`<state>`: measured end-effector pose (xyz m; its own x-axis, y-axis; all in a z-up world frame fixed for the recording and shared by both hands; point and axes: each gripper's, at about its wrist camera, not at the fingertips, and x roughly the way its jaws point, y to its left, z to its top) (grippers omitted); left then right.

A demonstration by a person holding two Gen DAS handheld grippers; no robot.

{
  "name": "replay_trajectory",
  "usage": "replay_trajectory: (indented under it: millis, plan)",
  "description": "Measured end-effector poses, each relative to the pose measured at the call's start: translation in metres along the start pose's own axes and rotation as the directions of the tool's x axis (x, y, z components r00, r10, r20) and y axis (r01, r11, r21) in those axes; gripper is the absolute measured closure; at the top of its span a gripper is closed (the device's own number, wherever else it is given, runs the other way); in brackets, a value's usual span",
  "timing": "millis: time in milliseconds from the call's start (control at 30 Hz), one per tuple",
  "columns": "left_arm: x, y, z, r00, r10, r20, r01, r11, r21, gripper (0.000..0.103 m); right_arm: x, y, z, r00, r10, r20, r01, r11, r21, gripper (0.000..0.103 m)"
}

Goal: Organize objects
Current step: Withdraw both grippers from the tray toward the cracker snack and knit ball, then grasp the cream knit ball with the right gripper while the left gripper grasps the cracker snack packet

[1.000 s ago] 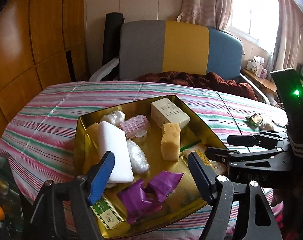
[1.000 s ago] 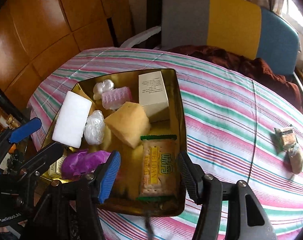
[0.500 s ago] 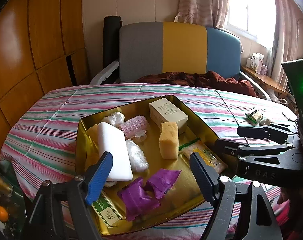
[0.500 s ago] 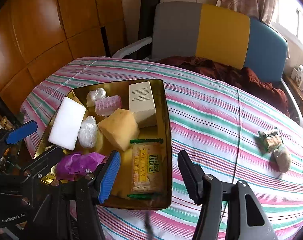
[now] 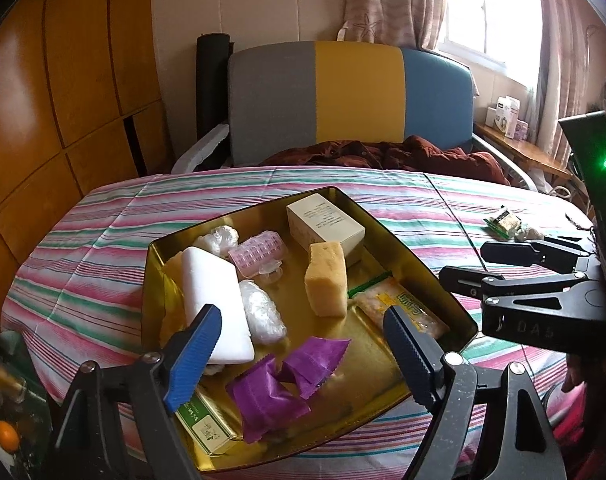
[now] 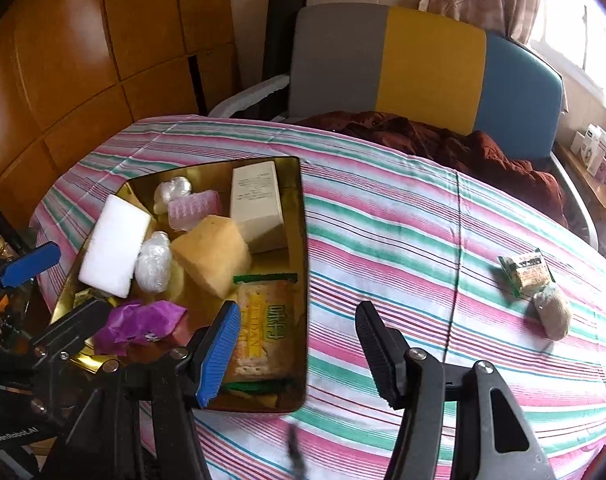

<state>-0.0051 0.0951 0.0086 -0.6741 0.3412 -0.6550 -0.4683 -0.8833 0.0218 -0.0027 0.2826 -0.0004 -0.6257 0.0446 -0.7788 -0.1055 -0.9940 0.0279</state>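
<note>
Already well filled, a gold tin tray (image 5: 419,268) is seen at the left of a striped tablecloth (image 6: 383,240), holding a white foam block (image 5: 215,300), a yellow sponge (image 5: 327,280), a cream box (image 5: 323,228), purple wrappers (image 5: 287,384) and a cracker packet (image 6: 263,328). The left gripper (image 5: 303,344) is held above the tray's near end, its jaws just widened and nothing gripped between them. The right gripper (image 6: 295,344) is poised over the tray's right rim, jaws parted and empty. At the far right, a small green-edged packet (image 6: 527,272) and a grey lump (image 6: 553,314) lie touching on the cloth, well apart from the tray. A between-items pause is judged; a rightward reach by the right gripper appears called for.
</note>
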Motion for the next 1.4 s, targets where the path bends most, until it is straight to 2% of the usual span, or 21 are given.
replay_trajectory:
  millis: [333, 700, 933, 1067, 1133, 1233, 1333, 1400]
  plan:
    - [0.002, -0.012, 0.006, 1.000, -0.023, 0.001, 0.023, 0.999, 0.039, 0.018, 0.002, -0.043, 0.000, 0.999, -0.035, -0.029, 0.037, 0.996, 0.077, 0.043]
    - [0.012, -0.037, 0.015, 0.997, -0.070, -0.019, 0.071, 0.993, 0.099, 0.018, -0.002, -0.146, 0.000, 0.988, -0.136, -0.073, 0.150, 0.958, 0.244, 0.042]
    - [0.021, -0.051, 0.018, 0.995, -0.094, -0.037, 0.098, 0.987, 0.126, 0.018, -0.009, -0.229, -0.006, 0.971, -0.222, -0.087, 0.238, 0.891, 0.387, 0.042]
    - [0.027, -0.058, 0.021, 0.993, -0.106, -0.051, 0.112, 0.984, 0.137, 0.018, -0.007, -0.281, -0.014, 0.952, -0.283, -0.118, 0.304, 0.828, 0.470, 0.042]
    - [0.031, -0.063, 0.023, 0.992, -0.110, -0.058, 0.117, 0.983, 0.143, 0.018, -0.004, -0.299, -0.018, 0.948, -0.290, -0.129, 0.315, 0.805, 0.502, 0.039]
    - [0.036, -0.069, 0.025, 0.990, -0.123, -0.071, 0.133, 0.980, 0.150, 0.018, 0.005, -0.317, -0.020, 0.946, -0.291, -0.144, 0.323, 0.792, 0.518, 0.036]
    - [0.042, -0.077, 0.028, 0.988, -0.131, -0.083, 0.143, 0.977, 0.159, 0.018, 0.018, -0.335, -0.029, 0.963, -0.218, -0.157, 0.268, 0.754, 0.600, 0.035]
    - [0.047, -0.083, 0.031, 0.986, -0.137, -0.091, 0.151, 0.974, 0.167, 0.018, 0.024, -0.339, -0.031, 0.961, -0.215, -0.172, 0.276, 0.748, 0.604, 0.035]
